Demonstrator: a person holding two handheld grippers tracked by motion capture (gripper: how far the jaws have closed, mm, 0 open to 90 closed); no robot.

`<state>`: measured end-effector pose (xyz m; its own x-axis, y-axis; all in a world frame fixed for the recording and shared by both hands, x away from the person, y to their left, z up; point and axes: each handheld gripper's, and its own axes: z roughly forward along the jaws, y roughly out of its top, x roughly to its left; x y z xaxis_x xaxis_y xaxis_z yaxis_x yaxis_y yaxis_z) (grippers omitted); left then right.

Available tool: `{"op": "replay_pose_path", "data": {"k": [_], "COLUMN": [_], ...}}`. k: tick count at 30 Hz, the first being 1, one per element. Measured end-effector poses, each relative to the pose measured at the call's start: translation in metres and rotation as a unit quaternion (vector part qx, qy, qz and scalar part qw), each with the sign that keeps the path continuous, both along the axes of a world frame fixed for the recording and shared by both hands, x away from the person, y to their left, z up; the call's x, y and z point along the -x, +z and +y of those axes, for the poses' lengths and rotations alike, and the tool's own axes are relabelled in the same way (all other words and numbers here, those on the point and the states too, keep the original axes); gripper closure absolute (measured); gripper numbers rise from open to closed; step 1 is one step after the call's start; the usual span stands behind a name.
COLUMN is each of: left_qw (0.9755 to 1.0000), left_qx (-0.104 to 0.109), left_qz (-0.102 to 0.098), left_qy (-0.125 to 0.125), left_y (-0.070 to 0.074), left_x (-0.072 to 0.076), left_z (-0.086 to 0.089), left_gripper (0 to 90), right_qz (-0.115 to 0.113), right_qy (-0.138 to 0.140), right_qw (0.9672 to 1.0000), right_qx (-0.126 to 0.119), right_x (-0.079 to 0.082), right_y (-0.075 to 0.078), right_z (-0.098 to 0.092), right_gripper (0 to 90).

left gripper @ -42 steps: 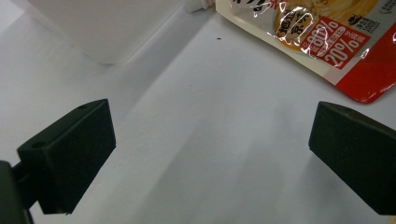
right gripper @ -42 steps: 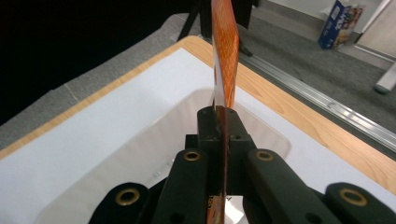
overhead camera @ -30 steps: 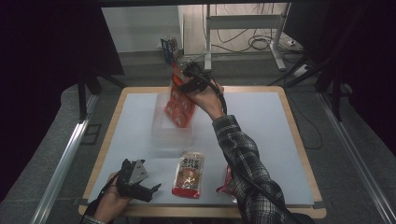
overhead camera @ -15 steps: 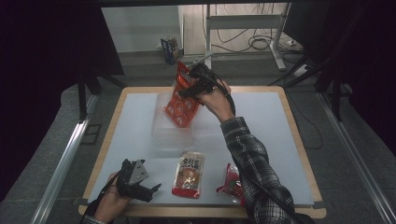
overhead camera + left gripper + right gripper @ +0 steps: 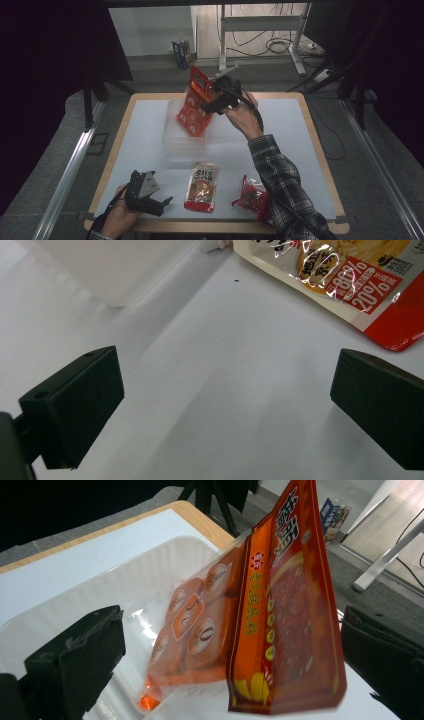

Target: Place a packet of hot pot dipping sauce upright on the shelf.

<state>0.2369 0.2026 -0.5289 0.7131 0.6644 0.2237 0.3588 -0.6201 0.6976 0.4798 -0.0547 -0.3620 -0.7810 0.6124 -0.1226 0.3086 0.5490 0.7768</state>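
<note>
Orange snack pouch (image 5: 192, 102) stands tilted in the clear plastic tray (image 5: 181, 141), right gripper (image 5: 212, 95) fingers just opened around it without pressing, so withdraw straight back; left gripper (image 5: 159, 204) rests open on the tabletop (image 5: 290, 150)

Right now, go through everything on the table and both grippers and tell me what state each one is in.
Orange snack bag: upright, tilted, its lower end in the bin, between open jaws that have just been opening.
Clear plastic bin: open-topped, on the white mat.
Beige pouch: flat, sealed.
Red packet: lying by the sleeve.
Right gripper: open, pads off the bag.
Left gripper: open, holding nothing, low over the mat.
</note>
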Motion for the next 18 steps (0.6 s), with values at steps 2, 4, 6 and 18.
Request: {"op": "replay_pose_path", "data": {"k": [2, 4, 6, 18], "left_qw": [1.0, 1.0, 1.0, 1.0], "left_qx": [-0.001, -0.002, -0.003, -0.007], "left_qz": [0.0, 0.001, 0.002, 0.001], "left_qy": [0.0, -0.001, -0.002, -0.004], "left_y": [0.0, 0.0, 0.0, -0.001], "left_x": [0.0, 0.0, 0.0, 0.0], "left_z": [0.0, 0.0, 0.0, -0.001], "left_gripper": [0.8, 0.8, 0.8, 0.8], "right_qz": [0.006, 0.007, 0.012, 0.008], "right_qy": [0.001, 0.002, 0.008, 0.019], "right_qw": [1.0, 0.9999, 0.9999, 0.9996], "right_qx": [-0.006, -0.007, -0.009, -0.02], "right_x": [0.006, 0.008, 0.013, 0.048], "right_y": [-0.003, -0.005, -0.008, -0.026], "right_z": [-0.005, -0.006, -0.01, -0.035], "right_gripper": [0.0, 0.0, 0.0, 0.0]}}
